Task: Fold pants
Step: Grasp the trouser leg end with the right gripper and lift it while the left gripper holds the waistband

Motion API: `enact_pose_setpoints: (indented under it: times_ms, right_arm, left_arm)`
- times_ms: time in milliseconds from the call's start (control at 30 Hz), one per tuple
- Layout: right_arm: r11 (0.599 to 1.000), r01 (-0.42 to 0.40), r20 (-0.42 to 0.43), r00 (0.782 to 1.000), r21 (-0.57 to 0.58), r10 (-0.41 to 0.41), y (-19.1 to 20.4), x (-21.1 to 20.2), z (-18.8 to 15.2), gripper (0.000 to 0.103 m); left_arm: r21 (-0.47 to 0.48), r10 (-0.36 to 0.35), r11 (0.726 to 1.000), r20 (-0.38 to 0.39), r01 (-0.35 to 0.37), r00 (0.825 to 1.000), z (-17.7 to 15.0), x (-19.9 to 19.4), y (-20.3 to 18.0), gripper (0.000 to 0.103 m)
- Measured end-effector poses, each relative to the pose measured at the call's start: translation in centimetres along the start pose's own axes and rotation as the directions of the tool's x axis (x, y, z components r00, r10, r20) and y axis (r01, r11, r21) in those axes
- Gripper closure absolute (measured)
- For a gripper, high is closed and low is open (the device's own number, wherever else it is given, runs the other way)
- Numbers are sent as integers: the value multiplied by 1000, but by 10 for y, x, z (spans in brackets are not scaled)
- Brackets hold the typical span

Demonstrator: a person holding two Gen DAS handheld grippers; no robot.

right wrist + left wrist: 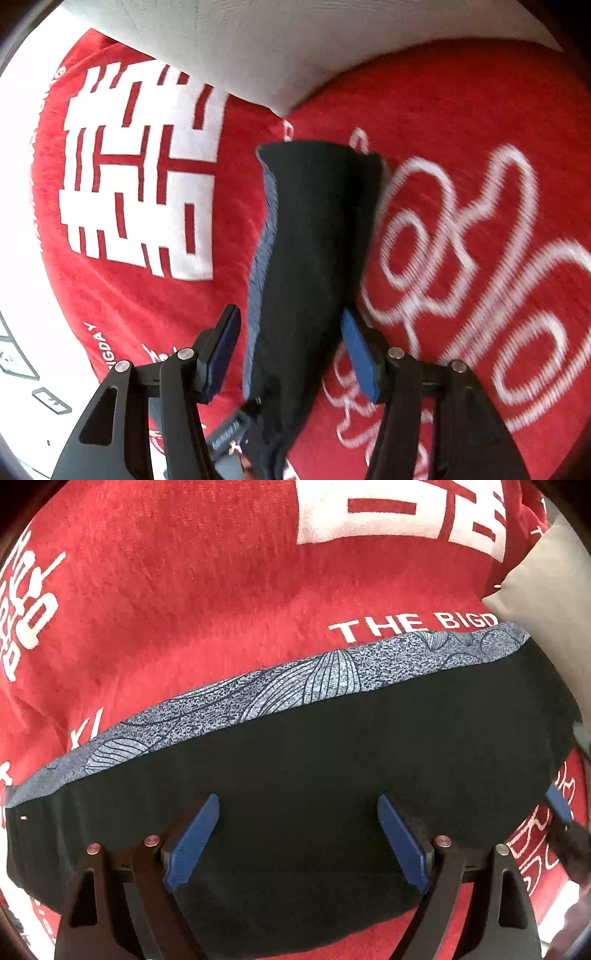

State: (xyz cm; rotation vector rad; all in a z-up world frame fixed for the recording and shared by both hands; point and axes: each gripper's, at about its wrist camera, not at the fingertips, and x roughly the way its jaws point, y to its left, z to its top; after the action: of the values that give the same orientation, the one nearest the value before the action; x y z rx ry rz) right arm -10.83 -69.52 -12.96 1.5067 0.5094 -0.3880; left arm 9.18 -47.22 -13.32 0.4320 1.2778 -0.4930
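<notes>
Your left gripper (297,843) pointed down over the pants (332,760), its jaws wide, with only flat dark cloth below the gap. Your right gripper (290,350) had jaws about half open, and the pants (314,240) ran between them, but I cannot tell if the pads touched. The pants were folded into a long black band with a grey-blue patterned edge, lying on the red blanket (184,609).

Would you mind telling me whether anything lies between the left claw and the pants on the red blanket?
Nothing visible does. The left claw hangs open directly over the dark pants, which lie folded on the red blanket; the grey pillow sits off at their far end.
</notes>
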Motion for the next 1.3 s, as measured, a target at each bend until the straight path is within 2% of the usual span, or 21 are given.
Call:
enact_pose_setpoints:
  times_ms: [133,233,333,467,500,533,600,767,800,833,867,933,967,1033,1100,1167,1200,1233,1300]
  right_arm:
    - [999,-6,35,999,-50,8,12,12,8,42]
    - [999,4,59,998,-39,-2,16,22,11,42]
    - [999,37,43,998,-32,-36,21,26,13,43]
    - [999,34,23,999,15,-34,16,10,10,43]
    - [998,63,28,998,1,-63,15,1,6,42]
    - [995,97,37,995,-20,-97,15,-5,2,34]
    - [990,137,61,989,-24,-135,10,-12,-2,30]
    - [997,73,55,996,-6,-72,16,15,15,30]
    - [998,62,41,997,-11,-62,20,27,20,34]
    - [997,73,26,997,-15,-72,23,34,24,62]
    - [995,94,4,996,-17,-94,23,40,26,84]
    - [995,100,-31,994,-2,-100,21,45,30,88]
    - [995,101,-36,994,-7,-101,21,43,30,88]
    - [991,116,-43,992,-64,-118,27,37,29,88]
    - [982,138,-45,988,-127,-145,34,33,26,89]
    - [971,164,-42,984,-172,-173,41,33,23,90]
    - [959,183,-31,980,-217,-194,50,32,20,90]
    - [940,201,-18,977,-276,-214,61,31,16,90]
    - [887,220,7,971,-405,-238,90,30,3,90]
  left_arm:
    - [9,-4,1000,-2,5,1000,0,0,0,15]
    - [18,-2,1000,-8,2,1000,2,0,0,15]
    - [5,-16,1000,-8,17,1000,8,-8,-1,15]
    - [8,-31,1000,21,30,999,10,-21,-2,15]
    - [4,-34,999,18,34,999,10,-21,-2,15]
    - [-6,-32,999,12,33,999,9,-20,-1,15]
    - [-26,-28,999,2,28,1000,6,-16,1,15]
    - [-50,-35,998,0,35,999,2,-12,3,15]
    - [-48,-38,998,7,38,999,2,-15,1,22]
    - [-46,-47,998,11,47,999,2,-17,0,27]
    - [-47,-65,997,6,65,998,2,-17,-1,34]
    - [-53,-91,994,1,91,996,0,-19,-1,44]
    - [-52,-96,994,3,96,995,-3,-20,1,53]
    - [-71,-107,992,9,107,994,-11,-20,8,54]
    - [-120,-157,980,11,157,988,-23,-10,16,57]
    - [-49,-111,992,95,116,989,-34,-11,6,57]
    - [-3,-76,997,133,77,988,-40,-12,-2,57]
    - [-3,-71,997,148,72,986,-43,-12,-2,57]
    - [-65,-120,989,156,132,980,-44,-11,10,57]
